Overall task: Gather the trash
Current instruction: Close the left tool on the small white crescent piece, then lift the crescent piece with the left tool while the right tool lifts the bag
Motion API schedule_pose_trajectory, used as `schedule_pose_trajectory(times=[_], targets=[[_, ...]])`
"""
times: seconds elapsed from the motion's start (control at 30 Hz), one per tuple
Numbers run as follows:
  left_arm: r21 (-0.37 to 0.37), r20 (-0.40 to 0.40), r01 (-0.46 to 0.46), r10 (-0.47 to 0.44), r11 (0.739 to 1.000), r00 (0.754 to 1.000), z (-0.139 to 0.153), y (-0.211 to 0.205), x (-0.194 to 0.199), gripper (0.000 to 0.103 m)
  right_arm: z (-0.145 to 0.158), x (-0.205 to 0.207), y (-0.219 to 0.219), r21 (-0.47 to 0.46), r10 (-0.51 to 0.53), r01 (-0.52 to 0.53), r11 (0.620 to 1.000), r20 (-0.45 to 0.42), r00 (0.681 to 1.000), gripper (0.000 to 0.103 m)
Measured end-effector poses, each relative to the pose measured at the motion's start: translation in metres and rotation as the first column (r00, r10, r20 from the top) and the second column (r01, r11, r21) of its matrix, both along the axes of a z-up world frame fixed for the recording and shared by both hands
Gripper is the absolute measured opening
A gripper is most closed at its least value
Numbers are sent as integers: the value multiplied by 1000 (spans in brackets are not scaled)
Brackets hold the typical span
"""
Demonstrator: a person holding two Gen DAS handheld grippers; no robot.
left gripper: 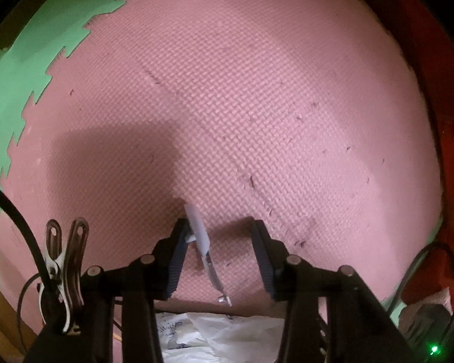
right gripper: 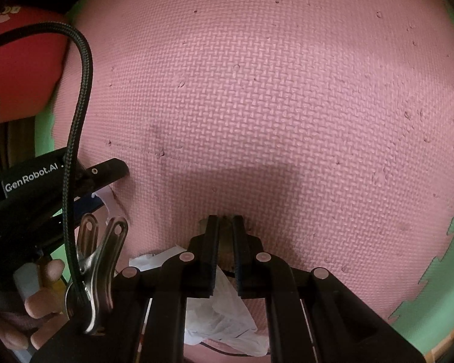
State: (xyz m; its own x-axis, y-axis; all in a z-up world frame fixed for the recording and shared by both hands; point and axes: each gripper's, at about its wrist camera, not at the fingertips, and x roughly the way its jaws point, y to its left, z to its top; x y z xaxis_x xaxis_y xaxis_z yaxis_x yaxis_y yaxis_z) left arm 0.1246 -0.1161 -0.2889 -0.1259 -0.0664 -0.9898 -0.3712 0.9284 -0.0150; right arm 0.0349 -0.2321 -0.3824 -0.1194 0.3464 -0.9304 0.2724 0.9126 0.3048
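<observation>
Trash scrap, a pale strip, lies on the pink mat at lower centre, between the spread jaws of the left gripper, touching one finger, ungripped. Right gripper is nearly closed, pinching the white plastic bag. Pick-up step; next, close squarely on the strip.

Two claws, one bag

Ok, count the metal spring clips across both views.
2: one clip left of the left gripper, another clip left of the right gripper. Others may be hidden.
</observation>
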Motion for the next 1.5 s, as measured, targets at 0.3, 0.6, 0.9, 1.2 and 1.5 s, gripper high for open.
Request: schedule_pose_trajectory(times=[0.3,0.6,0.9,1.2,1.5], targets=[[-42,20,-36,37,998,999,7,22,-7,14,-4,5,11,-4,-1,1,1000,1,1000,9],[-81,97,-17,25,997,995,56,29,-10,14,6,-1,9,20,-6,6,1000,17,1000,10],[-135,168,-51,74,989,983,112,61,-23,14,56,-5,9,9,39,-40,999,97,994,10],[-175,294,-51,102,983,950,181,62,-57,14,120,-14,22,-23,118,-116,993,212,970,9],[-183,386,-60,128,981,914,235,75,-82,14,183,-35,29,-34,159,-156,987,320,934,10]])
